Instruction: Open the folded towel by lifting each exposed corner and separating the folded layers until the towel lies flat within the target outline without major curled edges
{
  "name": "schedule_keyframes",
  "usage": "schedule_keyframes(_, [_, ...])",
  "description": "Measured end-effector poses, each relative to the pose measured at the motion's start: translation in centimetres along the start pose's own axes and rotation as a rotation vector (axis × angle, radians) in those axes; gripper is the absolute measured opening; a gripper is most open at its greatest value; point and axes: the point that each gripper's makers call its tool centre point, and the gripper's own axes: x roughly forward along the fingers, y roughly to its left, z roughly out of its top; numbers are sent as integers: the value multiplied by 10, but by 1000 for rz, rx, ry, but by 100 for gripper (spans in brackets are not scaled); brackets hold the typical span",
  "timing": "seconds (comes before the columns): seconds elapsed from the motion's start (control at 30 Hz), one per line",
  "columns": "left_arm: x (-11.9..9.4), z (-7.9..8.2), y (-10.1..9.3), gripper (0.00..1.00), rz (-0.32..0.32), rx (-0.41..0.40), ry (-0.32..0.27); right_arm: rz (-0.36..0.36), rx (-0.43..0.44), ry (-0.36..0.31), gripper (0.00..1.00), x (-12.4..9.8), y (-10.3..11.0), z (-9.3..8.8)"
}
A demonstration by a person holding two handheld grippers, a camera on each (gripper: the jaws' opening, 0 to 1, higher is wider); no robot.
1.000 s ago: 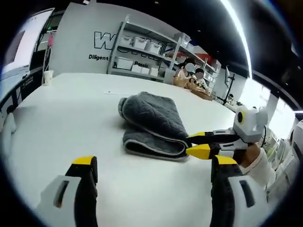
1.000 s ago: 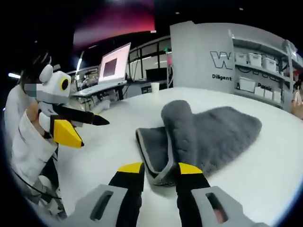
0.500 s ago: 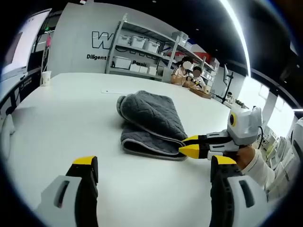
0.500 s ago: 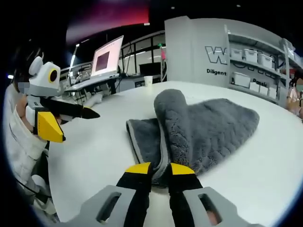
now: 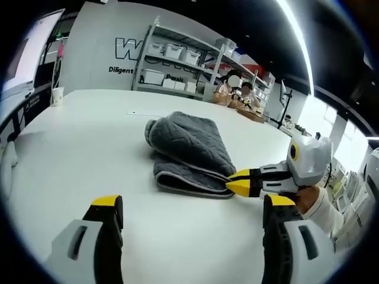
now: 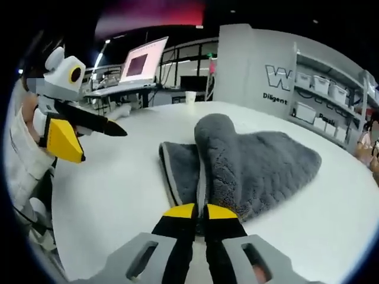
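Right gripper [image 6: 200,211] closed further, pinching towel [image 6: 249,165] corner

on the grey wall [image 5: 100,56] in the left gripper view there is a big outlined letter "w", cut off by the shelf [image 5: 177,65] in front of it. under it stands the small dark word "diligent", and further right some letters like "pass", partly hidden. in the right gripper view the same wall [image 6: 249,65] shows "w" and "diligent" again. the laptop screen [image 6: 144,61] is too blurred to read.
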Motion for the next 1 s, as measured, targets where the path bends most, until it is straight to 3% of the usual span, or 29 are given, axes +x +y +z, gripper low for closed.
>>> schedule_keyframes(1.0, [9,-5,-11,98,-29,14,30,-88,23,-20,0,-25,-39,-11])
